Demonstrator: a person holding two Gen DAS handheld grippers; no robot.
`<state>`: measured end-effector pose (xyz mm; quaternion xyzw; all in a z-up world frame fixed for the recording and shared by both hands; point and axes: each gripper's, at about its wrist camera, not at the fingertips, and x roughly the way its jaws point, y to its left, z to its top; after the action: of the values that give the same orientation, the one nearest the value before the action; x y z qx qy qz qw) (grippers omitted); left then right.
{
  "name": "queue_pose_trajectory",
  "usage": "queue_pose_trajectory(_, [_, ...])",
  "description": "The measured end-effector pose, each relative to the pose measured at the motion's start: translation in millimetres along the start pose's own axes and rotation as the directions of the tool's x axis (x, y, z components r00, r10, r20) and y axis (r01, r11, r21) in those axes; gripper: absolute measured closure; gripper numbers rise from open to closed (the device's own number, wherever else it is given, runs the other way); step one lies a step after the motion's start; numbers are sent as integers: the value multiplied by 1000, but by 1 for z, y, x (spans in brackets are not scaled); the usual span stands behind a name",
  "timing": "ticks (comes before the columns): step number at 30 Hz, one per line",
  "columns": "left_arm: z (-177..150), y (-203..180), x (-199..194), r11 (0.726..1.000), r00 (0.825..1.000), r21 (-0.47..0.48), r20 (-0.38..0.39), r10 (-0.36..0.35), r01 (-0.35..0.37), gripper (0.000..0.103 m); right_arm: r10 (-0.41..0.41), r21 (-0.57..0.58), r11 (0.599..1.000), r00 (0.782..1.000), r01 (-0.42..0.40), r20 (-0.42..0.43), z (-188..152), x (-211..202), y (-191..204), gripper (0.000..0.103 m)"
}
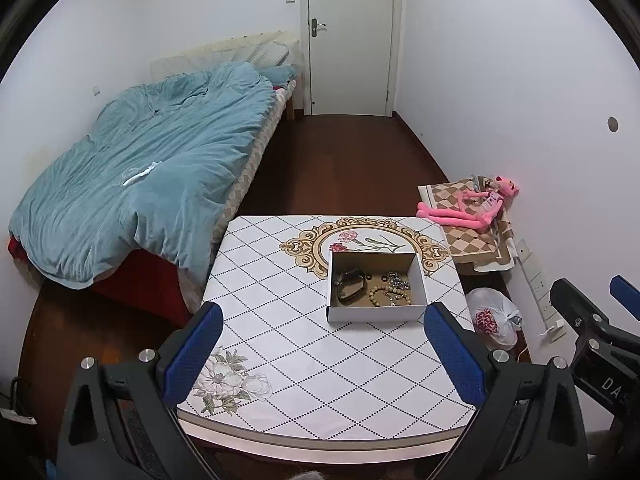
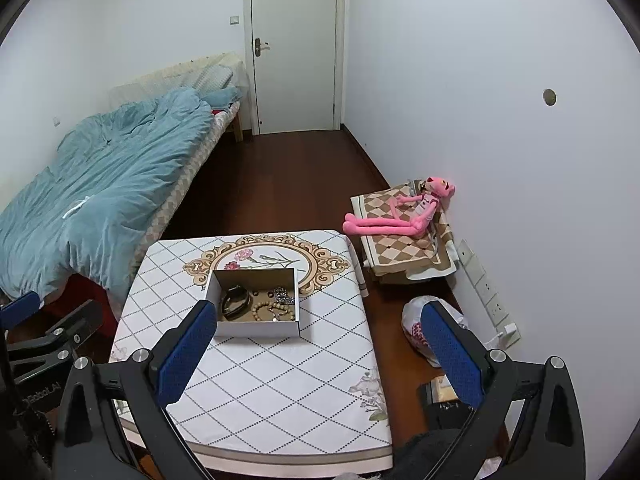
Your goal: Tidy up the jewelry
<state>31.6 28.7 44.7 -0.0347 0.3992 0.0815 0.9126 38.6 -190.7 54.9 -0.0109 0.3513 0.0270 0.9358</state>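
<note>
On the table (image 1: 280, 340), jewelry box (image 1: 376, 312) beyond both wide-spread tongs (image 1: 324, 352)

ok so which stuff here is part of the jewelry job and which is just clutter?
Job items:
- cardboard box on the table
- dark bracelet, bead bracelet and silver chain, all inside the box
- left claw and right claw, both open and empty

Just lying about:
- pink plush toy
- plastic bag on the floor
- bed with blue duvet

Square white table (image 1: 280, 344) with black diamond lattice and floral print
Open white cardboard box (image 1: 374, 314) of jewelry rests toward its one o'clock corner.
</note>
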Motion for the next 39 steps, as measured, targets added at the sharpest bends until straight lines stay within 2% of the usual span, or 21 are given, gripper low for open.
queue_pose_trajectory(21, [25, -10, 50, 999, 998, 12, -44, 53, -53, 0, -44, -25, 999, 995, 42, -87, 26, 70, 2, 0])
queue_pose_trajectory(39, [26, -12, 74, 1000, 994, 10, -110, 27, -26, 0, -42, -38, 999, 988, 36, -149, 24, 97, 6, 0])
